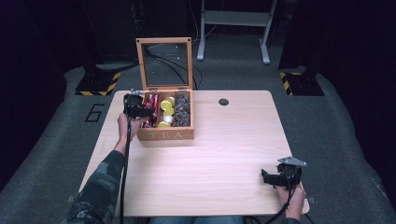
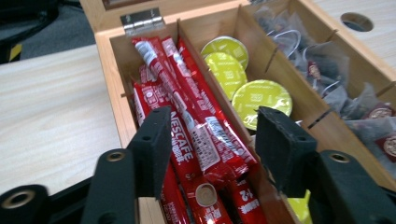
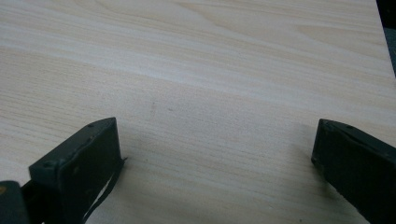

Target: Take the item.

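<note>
The light wooden box with a glass-paned lid, standing near the tabletop's far left corner, bears "TEA" across its front wall. In its left compartment, the red stick sachets read "NESCAFE" in white. A black "6" marks the grey floor left of the tabletop.
</note>
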The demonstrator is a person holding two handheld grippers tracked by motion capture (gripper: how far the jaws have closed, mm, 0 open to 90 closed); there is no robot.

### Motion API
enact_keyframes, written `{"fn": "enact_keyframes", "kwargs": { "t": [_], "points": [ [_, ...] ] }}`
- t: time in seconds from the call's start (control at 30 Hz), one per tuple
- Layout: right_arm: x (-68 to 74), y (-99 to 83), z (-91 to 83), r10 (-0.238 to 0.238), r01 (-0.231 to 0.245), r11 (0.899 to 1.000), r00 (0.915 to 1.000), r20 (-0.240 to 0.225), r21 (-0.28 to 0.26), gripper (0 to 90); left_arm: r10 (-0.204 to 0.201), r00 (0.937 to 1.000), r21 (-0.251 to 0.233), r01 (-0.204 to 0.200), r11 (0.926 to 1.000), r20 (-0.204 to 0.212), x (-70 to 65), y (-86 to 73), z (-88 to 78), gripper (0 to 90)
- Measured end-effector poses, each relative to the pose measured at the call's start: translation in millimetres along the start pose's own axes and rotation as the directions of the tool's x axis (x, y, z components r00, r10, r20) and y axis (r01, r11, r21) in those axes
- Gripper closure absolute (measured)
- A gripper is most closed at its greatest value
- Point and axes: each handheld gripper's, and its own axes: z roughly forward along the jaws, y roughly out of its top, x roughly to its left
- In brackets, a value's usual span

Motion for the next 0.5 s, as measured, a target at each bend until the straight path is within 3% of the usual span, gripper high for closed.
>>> {"fn": "enact_keyframes", "kwargs": {
  "t": [0.23,0.5],
  "points": [
    [-0.1,0.0,0.0,0.000,0.000,1.000,1.0000,-0.001,0.000,0.6,-0.033,0.9992,0.031,0.034,0.9990,-0.021,5.2,-5.1,12.8,54.9],
    [-0.3,0.0,0.1,-0.010,0.010,1.000,1.0000,0.001,-0.002,0.6,0.004,0.9999,0.064,-0.003,0.9979,-0.016,1.0,-6.1,18.9,67.5]
  ]
}}
